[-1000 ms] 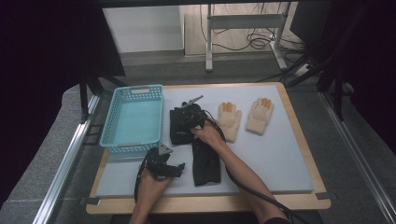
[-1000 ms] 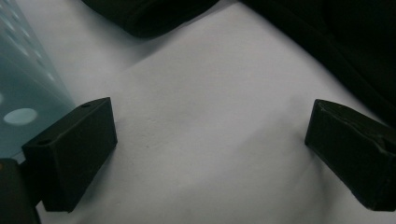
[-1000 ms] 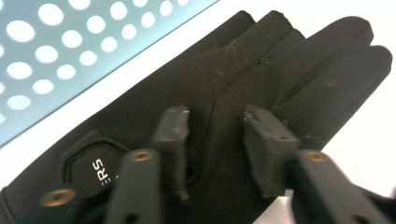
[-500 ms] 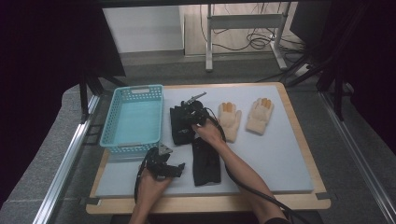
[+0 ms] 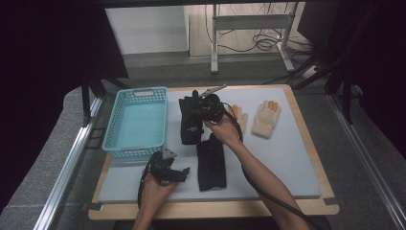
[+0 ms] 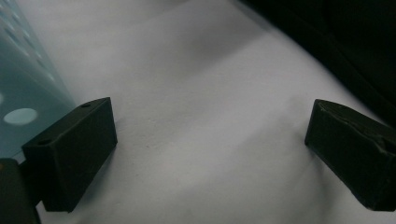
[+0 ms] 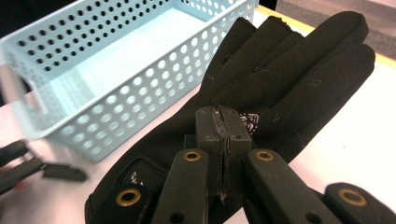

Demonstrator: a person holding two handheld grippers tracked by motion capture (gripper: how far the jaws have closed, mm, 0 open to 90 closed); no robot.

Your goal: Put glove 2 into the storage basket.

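Black fabric is pinched between the pads of my right gripper (image 7: 222, 135): its jaws have just been closing and now clamp the black glove (image 7: 261, 79) near its palm, the glove's fingers fanning away beyond the tips. That glove hangs just beside the blue basket (image 5: 136, 120), on the basket's right. A second black glove (image 5: 211, 163) lies flat nearer me, right of the basket's near corner. My left gripper (image 6: 210, 154) rests at that near corner on the white mat (image 6: 201, 84), jaws wide apart, nothing between them.
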